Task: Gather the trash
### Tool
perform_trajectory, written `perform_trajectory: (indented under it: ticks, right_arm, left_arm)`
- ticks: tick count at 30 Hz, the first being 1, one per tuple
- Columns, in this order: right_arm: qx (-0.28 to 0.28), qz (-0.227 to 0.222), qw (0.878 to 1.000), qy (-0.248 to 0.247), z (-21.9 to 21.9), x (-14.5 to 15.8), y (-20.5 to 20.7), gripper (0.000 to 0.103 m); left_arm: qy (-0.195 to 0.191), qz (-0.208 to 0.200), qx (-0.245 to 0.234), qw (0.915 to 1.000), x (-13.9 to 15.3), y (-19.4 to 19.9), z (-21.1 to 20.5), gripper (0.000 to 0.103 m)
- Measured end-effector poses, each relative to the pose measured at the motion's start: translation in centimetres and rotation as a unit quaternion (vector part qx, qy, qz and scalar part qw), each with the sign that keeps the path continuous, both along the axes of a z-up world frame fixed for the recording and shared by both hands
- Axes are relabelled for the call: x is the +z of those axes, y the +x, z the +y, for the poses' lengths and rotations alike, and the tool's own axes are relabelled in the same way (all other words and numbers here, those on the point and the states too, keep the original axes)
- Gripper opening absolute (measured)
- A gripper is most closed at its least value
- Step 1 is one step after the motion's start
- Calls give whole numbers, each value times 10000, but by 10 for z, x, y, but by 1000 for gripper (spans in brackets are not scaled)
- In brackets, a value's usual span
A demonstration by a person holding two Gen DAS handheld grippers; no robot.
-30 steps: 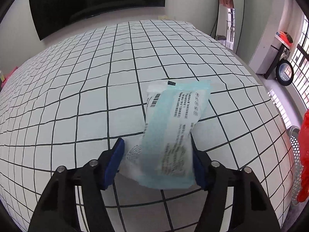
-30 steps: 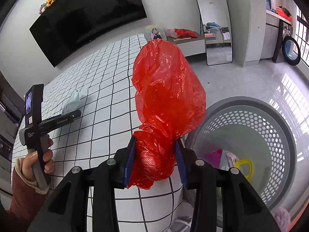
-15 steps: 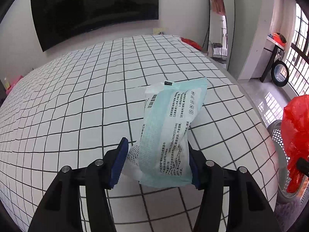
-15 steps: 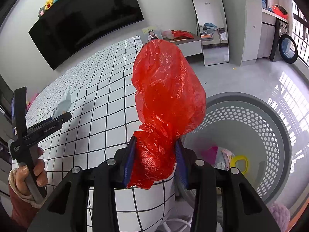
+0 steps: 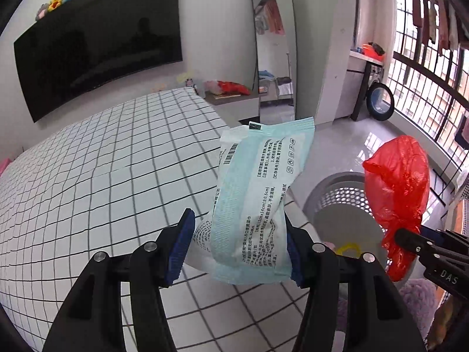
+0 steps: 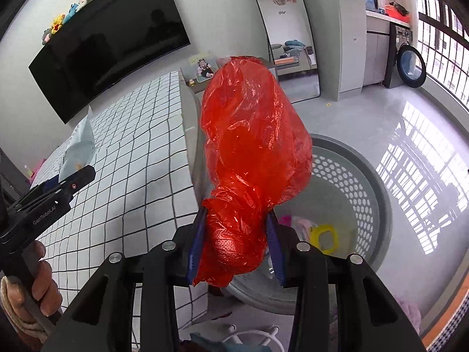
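My left gripper (image 5: 239,243) is shut on a pale blue printed wipes packet (image 5: 258,202), held upright above the right edge of the checked bed (image 5: 102,182). My right gripper (image 6: 236,249) is shut on a crumpled red plastic bag (image 6: 252,152), held over the near rim of the grey perforated basket (image 6: 348,187). The red bag (image 5: 398,187) and the basket (image 5: 343,205) also show at the right in the left wrist view. The packet (image 6: 79,146) shows at the left in the right wrist view. The basket holds a yellow ring (image 6: 324,234) and pink scraps.
A black TV (image 5: 96,61) hangs on the far wall. A tall mirror (image 5: 275,58) leans beyond the bed. A washing machine (image 6: 410,66) stands by the barred window. A purple fluffy thing (image 5: 416,296) lies on the floor beside the basket.
My left gripper has lifted the packet off the bed and swung right toward the basket. My right gripper has carried the red bag further over the basket's rim.
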State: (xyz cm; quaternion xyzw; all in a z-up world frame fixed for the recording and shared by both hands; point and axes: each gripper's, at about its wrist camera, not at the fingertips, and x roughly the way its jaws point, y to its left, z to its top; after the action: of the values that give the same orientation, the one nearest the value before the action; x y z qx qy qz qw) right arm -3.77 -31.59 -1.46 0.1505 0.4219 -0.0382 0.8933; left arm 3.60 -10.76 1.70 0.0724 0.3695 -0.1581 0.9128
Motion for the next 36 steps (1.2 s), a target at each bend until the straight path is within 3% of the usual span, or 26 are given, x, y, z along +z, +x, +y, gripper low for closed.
perform_trajectory:
  ticks: [12, 24, 27, 30, 36]
  right_arm:
    - [-616, 154, 9980, 17, -62, -17, -35, 38]
    - [-516, 385, 9979, 90, -83, -34, -21, 38]
    - [-485, 386, 9980, 70, -86, -37, -17, 44]
    - [-500, 281, 9983, 86, -90, -36, -17, 63]
    - [-535, 273, 9981, 100, -92, -36, -17, 63]
  left_arm:
    - [-3, 181, -691, 9974, -17, -24, -87, 54]
    - [149, 483, -843, 9952, -36, -16, -126, 54]
    - [204, 476, -814, 9953, -37, -17, -130, 54]
    - [237, 470, -790, 9955, -37, -16, -132, 59]
    - [229, 468, -722, 9960, -36, -13, -130, 64]
